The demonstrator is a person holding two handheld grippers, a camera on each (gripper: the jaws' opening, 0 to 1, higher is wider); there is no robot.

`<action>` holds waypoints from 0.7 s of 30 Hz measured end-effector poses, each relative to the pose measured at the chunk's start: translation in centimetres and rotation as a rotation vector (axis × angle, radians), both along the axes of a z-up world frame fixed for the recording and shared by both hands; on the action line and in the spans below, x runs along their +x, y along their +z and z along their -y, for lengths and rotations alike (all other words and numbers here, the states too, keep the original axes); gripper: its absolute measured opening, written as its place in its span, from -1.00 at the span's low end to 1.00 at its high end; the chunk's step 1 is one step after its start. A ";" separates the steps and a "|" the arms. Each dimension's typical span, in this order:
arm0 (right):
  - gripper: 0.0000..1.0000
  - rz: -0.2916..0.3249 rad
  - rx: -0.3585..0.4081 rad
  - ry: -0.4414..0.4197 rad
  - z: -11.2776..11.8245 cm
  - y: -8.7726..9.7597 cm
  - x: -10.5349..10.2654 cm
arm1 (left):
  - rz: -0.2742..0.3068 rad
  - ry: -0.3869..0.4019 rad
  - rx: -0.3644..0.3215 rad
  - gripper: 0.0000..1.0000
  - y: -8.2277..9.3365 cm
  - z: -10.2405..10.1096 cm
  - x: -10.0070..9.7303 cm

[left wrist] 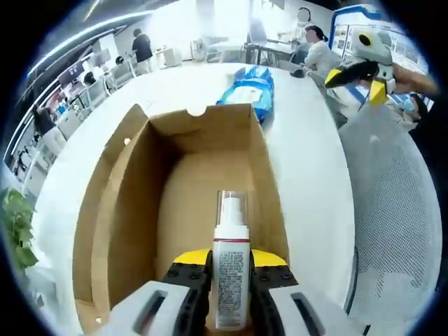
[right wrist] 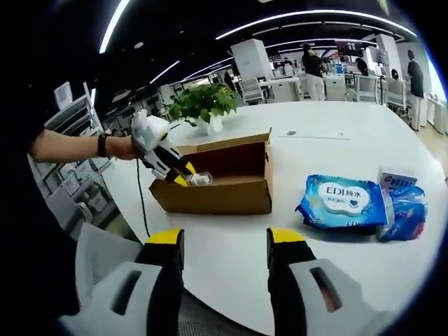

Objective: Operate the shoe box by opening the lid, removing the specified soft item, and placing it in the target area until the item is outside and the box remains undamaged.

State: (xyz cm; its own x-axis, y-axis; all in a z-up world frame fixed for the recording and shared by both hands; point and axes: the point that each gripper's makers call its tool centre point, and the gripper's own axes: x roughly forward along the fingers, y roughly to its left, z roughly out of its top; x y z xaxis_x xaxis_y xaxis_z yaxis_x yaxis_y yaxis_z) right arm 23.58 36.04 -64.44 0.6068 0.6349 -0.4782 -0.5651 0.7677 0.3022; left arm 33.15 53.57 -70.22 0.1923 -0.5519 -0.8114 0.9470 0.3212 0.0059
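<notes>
Your left hand-held gripper (left wrist: 231, 280) clamps spray bottle (left wrist: 230, 269) above open shoe box (left wrist: 105, 210); bottle's base cut off. Your right hand-held gripper (right wrist: 224, 245) released; wipes pack (right wrist: 343, 203) beside box on tabletop (right wrist: 336, 140).

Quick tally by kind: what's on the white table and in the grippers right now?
Cardboard box: 1
Spray bottle, clamped in the left gripper over the box: 1
Blue wipes packs: 2
Potted plant: 1
Right gripper: holds 0
Total: 5

Left gripper view close above box (left wrist: 175, 182); right gripper view farther, sideways.
</notes>
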 end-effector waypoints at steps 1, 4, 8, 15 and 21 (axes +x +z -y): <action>-0.13 0.004 -0.002 -0.002 0.0 0.0 0.1 | 0.006 -0.004 -0.010 -0.61 0.5 0.3 0.0; -0.13 0.012 0.000 0.002 -0.1 0.2 0.3 | 0.031 -0.042 -0.040 -0.61 2.1 1.8 -0.2; -0.13 0.025 -0.001 0.014 -0.3 0.6 0.6 | 0.082 -0.130 -0.073 -0.61 4.3 4.5 -0.9; -0.13 0.057 -0.021 0.050 -0.5 1.5 0.8 | 0.124 -0.255 -0.108 -0.61 7.0 8.3 -2.8; -0.14 0.082 -0.043 0.065 -0.5 2.1 1.0 | 0.143 -0.346 -0.116 -0.61 8.1 10.4 -4.3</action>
